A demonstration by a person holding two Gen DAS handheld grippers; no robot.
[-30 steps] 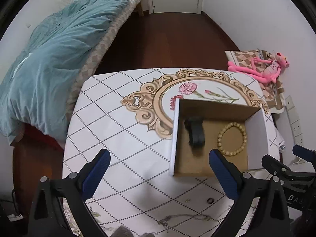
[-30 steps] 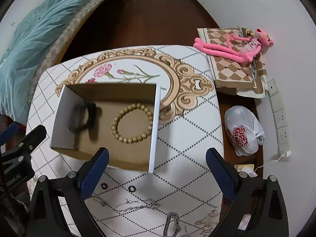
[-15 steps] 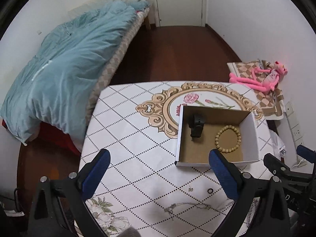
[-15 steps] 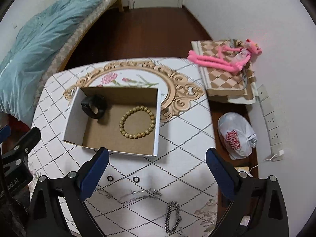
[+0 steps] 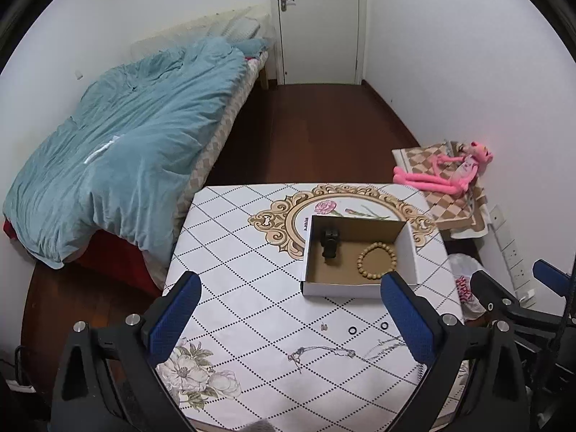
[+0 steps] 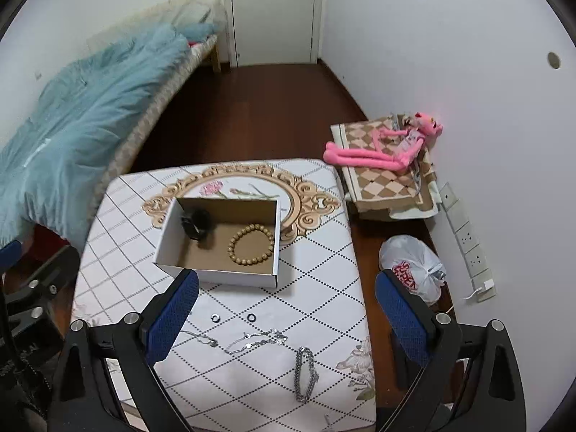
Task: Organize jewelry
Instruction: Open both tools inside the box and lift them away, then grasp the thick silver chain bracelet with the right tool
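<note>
An open cardboard box (image 5: 313,289) (image 6: 216,276) stands on the patterned table. Inside lie a black band (image 5: 329,244) (image 6: 194,225) and a wooden bead bracelet (image 5: 376,261) (image 6: 251,244). In front of the box on the cloth lie two small rings (image 6: 216,318) (image 6: 251,318) (image 5: 352,330), thin silver chains (image 6: 257,340) (image 5: 320,352) and a thicker chain bracelet (image 6: 303,372). My left gripper (image 5: 289,318) is open and empty, high above the table's near side. My right gripper (image 6: 286,315) is open and empty, above the rings and chains.
A bed with a blue duvet (image 5: 118,144) stands left of the table. A low stand with a checked cloth and a pink plush toy (image 6: 378,151) is at the right wall. A white plastic bag (image 6: 410,268) lies on the floor by it. A closed door (image 5: 318,25) is at the back.
Both grippers have risen and pulled back from the box; the view is wider and more of the room shows. The box and jewelry have not moved.
</note>
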